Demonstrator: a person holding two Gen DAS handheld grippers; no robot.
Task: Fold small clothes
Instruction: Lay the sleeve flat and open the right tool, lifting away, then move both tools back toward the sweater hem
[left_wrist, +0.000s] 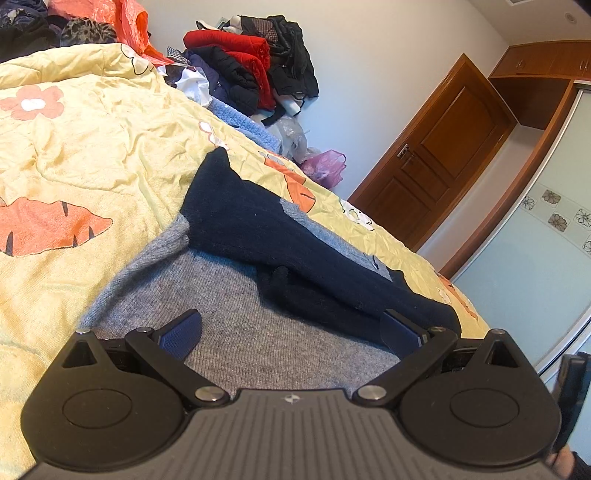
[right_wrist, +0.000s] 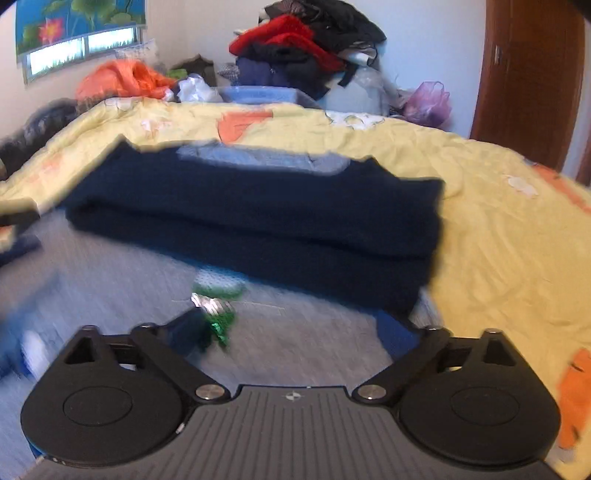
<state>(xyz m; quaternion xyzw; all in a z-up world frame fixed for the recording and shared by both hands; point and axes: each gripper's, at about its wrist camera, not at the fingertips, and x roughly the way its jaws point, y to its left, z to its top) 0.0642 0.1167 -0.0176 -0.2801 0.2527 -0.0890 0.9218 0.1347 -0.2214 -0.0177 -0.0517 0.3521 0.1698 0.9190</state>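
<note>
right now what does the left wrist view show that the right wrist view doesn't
Only the left wrist view shows the wardrobe's sliding door with flower tiles, the door handle and a blue knit past the bed edge.

Only the right wrist view shows the window under a flower picture, and a blurred green and white patch on the grey part of the sweater.

Both show the grey and navy sweater on the yellow bedcover, the clothes pile, the purple bag, and an open tool: left, right.
</note>
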